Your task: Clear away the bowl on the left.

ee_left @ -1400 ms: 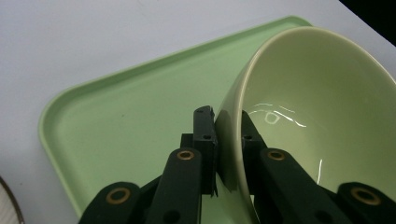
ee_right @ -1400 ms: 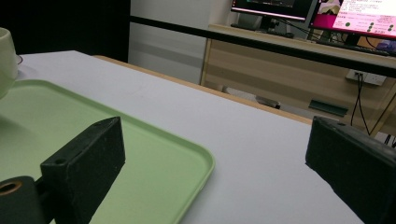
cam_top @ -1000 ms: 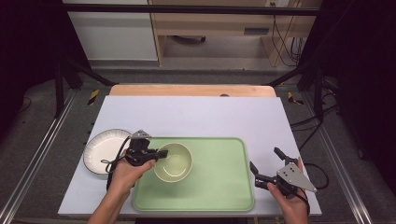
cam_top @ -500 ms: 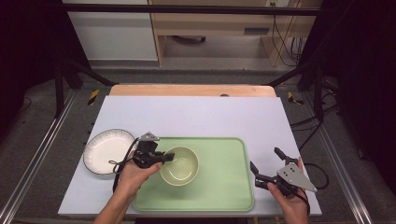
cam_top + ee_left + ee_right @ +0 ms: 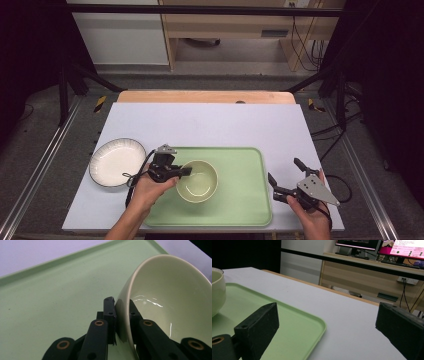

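A pale green bowl (image 5: 200, 182) sits over the left middle of the green tray (image 5: 240, 200). My left gripper (image 5: 186, 171) is shut on the bowl's left rim, one jaw inside the wall and one outside. In the left gripper view the bowl (image 5: 170, 302) is tilted over the tray (image 5: 50, 297), pinched in the left gripper (image 5: 121, 312). My right gripper (image 5: 285, 171) is held open beside the tray's right edge, with nothing between its jaws. The right gripper view shows the right gripper (image 5: 337, 315) wide open over the tray's corner (image 5: 287, 322), the bowl (image 5: 217, 292) at far left.
A white ribbed plate (image 5: 117, 161) lies on the white table top (image 5: 210, 125), left of the tray and close to my left hand. Beyond the table stand a wooden desk (image 5: 367, 275) and monitors.
My left gripper has carried the bowl a little to the right and nearer, away from the plate. The right gripper has stayed where it was.
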`<action>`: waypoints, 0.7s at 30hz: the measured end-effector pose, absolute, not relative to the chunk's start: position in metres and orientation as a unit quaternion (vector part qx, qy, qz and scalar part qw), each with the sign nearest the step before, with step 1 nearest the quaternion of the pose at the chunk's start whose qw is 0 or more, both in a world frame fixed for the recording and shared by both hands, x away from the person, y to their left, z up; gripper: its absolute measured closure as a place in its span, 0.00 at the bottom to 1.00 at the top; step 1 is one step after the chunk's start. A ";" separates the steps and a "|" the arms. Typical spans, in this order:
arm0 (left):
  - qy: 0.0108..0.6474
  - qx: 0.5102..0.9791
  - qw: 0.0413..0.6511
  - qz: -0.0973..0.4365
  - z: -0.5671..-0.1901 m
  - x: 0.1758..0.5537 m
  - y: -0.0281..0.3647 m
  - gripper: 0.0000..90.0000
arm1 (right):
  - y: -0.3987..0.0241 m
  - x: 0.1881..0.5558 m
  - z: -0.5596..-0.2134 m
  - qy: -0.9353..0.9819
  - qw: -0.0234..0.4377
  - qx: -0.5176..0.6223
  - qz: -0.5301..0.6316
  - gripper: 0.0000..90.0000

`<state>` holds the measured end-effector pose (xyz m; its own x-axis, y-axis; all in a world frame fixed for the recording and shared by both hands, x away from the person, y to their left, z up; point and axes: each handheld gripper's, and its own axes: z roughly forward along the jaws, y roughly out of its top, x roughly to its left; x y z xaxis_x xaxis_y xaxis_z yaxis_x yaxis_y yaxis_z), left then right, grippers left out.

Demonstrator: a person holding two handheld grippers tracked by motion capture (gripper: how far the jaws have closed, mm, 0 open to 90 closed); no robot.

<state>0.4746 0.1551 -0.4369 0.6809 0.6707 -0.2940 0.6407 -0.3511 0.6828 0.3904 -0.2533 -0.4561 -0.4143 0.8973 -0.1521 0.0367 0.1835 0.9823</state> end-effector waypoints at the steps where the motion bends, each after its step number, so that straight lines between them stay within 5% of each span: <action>1: 0.400 0.821 0.407 0.018 -0.438 0.474 0.154 0.92 | -0.253 0.390 -0.456 0.653 0.406 0.358 0.530 0.05; 21: 0.398 0.826 0.400 0.001 -0.445 0.475 0.149 0.92 | -0.253 0.391 -0.456 0.652 0.405 0.359 0.531 0.06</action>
